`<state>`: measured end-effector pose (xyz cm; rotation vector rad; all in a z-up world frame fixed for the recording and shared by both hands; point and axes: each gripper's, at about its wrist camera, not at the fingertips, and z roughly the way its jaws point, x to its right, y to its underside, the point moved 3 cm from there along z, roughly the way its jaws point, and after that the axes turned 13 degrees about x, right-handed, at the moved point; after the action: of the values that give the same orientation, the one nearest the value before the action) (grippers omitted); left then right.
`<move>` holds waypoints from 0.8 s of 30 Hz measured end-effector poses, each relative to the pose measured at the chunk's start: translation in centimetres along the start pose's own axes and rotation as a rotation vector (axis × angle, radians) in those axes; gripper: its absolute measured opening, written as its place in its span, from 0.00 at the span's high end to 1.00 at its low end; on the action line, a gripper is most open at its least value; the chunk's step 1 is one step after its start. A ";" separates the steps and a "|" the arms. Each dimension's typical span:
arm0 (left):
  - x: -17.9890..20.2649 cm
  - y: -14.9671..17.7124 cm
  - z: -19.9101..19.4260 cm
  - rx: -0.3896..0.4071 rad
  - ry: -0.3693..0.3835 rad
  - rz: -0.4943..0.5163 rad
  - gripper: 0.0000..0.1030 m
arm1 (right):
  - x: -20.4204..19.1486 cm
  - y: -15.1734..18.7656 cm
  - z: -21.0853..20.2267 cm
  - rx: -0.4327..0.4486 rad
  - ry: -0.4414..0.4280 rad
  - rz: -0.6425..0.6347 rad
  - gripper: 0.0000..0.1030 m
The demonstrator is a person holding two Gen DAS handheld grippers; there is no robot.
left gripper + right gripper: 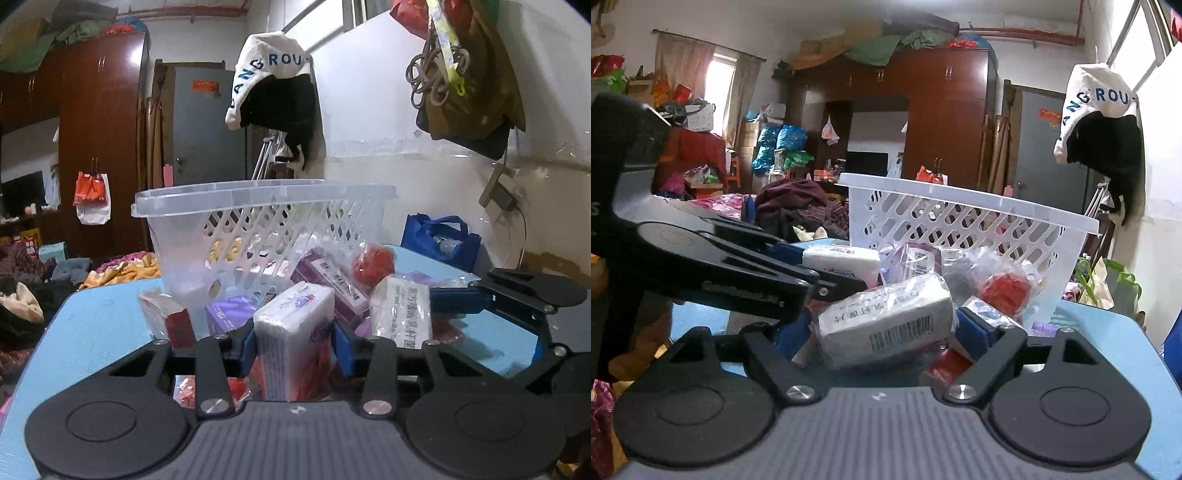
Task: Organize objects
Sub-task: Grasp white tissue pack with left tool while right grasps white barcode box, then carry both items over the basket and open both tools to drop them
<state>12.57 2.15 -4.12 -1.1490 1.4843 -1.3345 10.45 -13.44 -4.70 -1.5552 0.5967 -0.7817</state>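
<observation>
Left wrist view: left gripper (295, 339) clenched on tissue pack (291, 332) before basket (258, 225). Right gripper (882, 332) straddles wrapped pack (886, 325), contact unclear. Risk: 2 grippers crowd, pile shifts, pack slips.

The left gripper (293, 341) points slightly downward, its blue pads (246, 345) pressed against a white pack. The right gripper (882, 328), close beside it, straddles a wrapped packet, jaws wide.
</observation>
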 end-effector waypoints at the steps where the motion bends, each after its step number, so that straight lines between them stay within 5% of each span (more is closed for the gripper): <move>1: 0.0 0.0 0.0 0.006 0.000 -0.003 0.60 | 0.0 0.0 0.0 0.001 0.000 0.000 0.17; 3: 0.0 0.0 -0.3 0.017 0.007 -0.007 0.67 | 0.1 -0.1 -0.1 0.006 -0.002 0.008 0.18; 24: -1.9 -3.1 -2.8 0.191 0.018 -0.121 0.67 | 4.1 -3.1 -1.7 0.105 0.063 0.141 0.21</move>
<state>10.66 4.66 -0.68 -1.1199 1.2855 -1.5374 11.52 -17.23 -1.03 -1.3812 0.6932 -0.7446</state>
